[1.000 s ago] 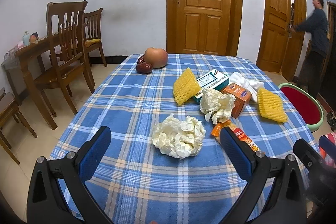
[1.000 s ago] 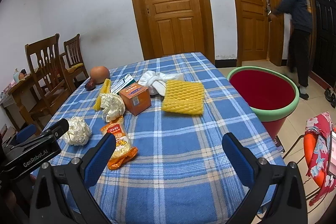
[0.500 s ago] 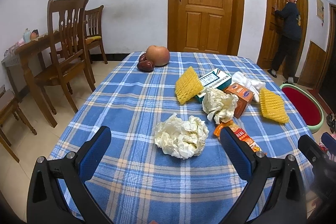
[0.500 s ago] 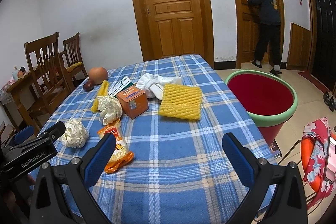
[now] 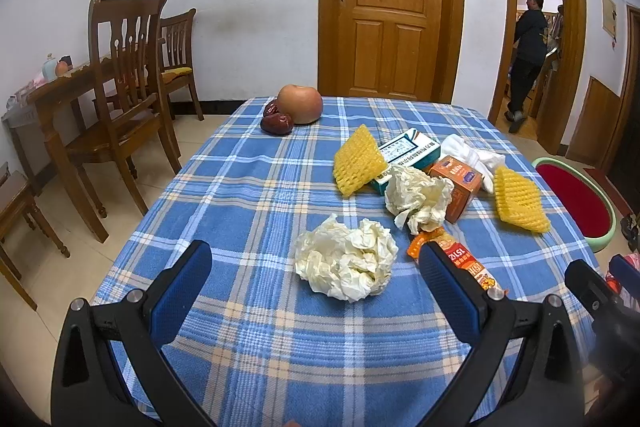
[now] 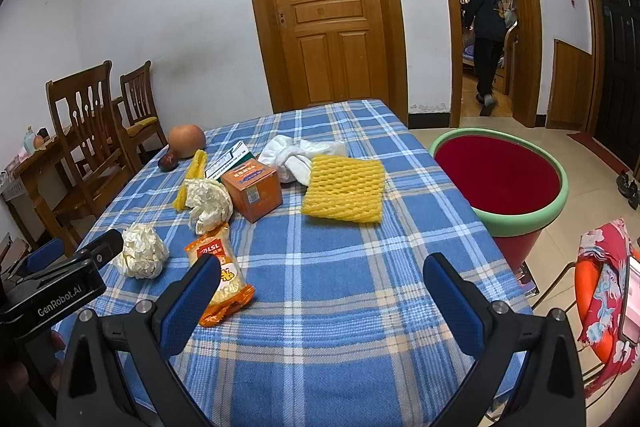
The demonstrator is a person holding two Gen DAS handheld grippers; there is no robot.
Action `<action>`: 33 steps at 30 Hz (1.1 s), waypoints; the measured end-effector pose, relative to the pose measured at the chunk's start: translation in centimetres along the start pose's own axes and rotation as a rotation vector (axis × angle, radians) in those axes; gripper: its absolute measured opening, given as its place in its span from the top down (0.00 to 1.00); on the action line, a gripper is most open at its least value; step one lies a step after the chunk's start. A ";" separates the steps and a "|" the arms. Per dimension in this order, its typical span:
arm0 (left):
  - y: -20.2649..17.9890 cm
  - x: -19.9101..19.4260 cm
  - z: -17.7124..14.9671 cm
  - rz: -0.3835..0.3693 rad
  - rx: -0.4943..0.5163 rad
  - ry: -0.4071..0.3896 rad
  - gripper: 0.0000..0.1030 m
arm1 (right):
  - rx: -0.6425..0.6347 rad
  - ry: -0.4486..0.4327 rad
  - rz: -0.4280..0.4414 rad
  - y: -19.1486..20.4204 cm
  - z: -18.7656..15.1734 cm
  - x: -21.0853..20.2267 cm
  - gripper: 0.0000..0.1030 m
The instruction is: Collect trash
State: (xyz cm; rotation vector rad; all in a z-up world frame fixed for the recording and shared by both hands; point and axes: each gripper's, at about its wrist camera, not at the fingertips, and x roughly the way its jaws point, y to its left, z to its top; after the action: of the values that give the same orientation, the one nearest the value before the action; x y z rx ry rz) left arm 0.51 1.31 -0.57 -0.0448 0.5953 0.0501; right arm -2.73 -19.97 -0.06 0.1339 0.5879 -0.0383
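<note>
Trash lies on the blue plaid tablecloth (image 5: 248, 211): a crumpled paper ball (image 5: 346, 269) (image 6: 142, 251), a second paper wad (image 5: 418, 197) (image 6: 208, 201), an orange snack wrapper (image 5: 460, 255) (image 6: 220, 275), an orange box (image 5: 456, 183) (image 6: 252, 189), a green-white box (image 5: 406, 153), two yellow foam nets (image 5: 358, 161) (image 6: 344, 189) and a white cloth (image 6: 300, 157). My left gripper (image 5: 314, 273) is open, just short of the paper ball. My right gripper (image 6: 320, 281) is open above bare cloth. A red bin with a green rim (image 6: 500, 183) stands right of the table.
An apple (image 5: 300, 103) and dates (image 5: 276, 121) sit at the table's far end. Wooden chairs (image 5: 120, 99) and a side table stand on the left. A person (image 6: 484, 31) stands in the open doorway at the back right. A red patterned cloth (image 6: 604, 279) hangs at the right.
Both grippers have stayed open and edged slightly forward over the table. The person at the back has opened the door and stepped into the doorway.
</note>
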 end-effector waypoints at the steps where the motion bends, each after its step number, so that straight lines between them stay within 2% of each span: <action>1: 0.0 0.0 0.0 0.000 0.001 0.000 0.01 | 0.000 0.000 0.000 0.0 0.0 0.0 0.00; 17: -0.1 0.0 0.1 -0.003 0.002 0.020 0.01 | 0.007 0.008 -0.002 -0.3 0.0 -0.2 0.00; 33: -0.1 1.3 0.1 -0.004 0.020 0.073 0.01 | 0.044 0.052 0.016 -1.0 -0.6 0.4 0.00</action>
State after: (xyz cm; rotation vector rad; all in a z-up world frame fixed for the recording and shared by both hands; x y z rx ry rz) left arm 1.67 1.31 -1.18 -0.0284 0.6683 0.0389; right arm -2.77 -20.87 -0.91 0.1828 0.6383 -0.0326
